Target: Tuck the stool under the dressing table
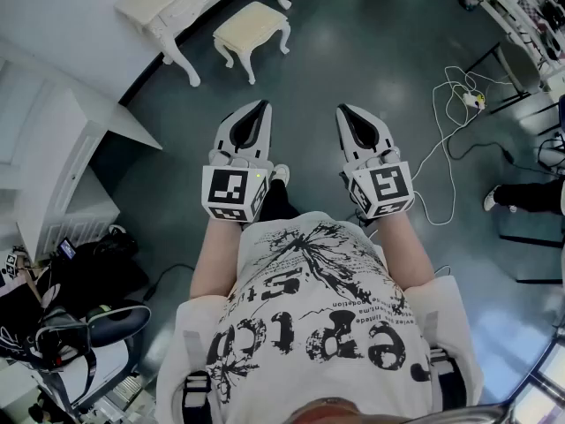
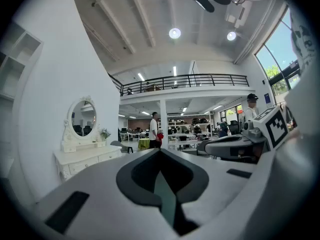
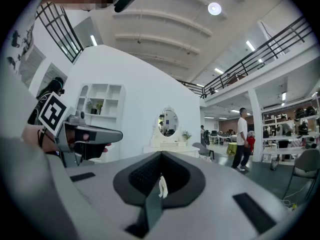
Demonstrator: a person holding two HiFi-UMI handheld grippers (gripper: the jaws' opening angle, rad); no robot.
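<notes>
White carved dressing table [image 1: 168, 5] cut off by head view's top edge; lower part hidden behind left gripper [image 2: 161, 151] and right gripper [image 3: 162, 154] in their views. Tiny white scrap [image 3: 162, 186] at right jaws' seam, too small to identify.
</notes>
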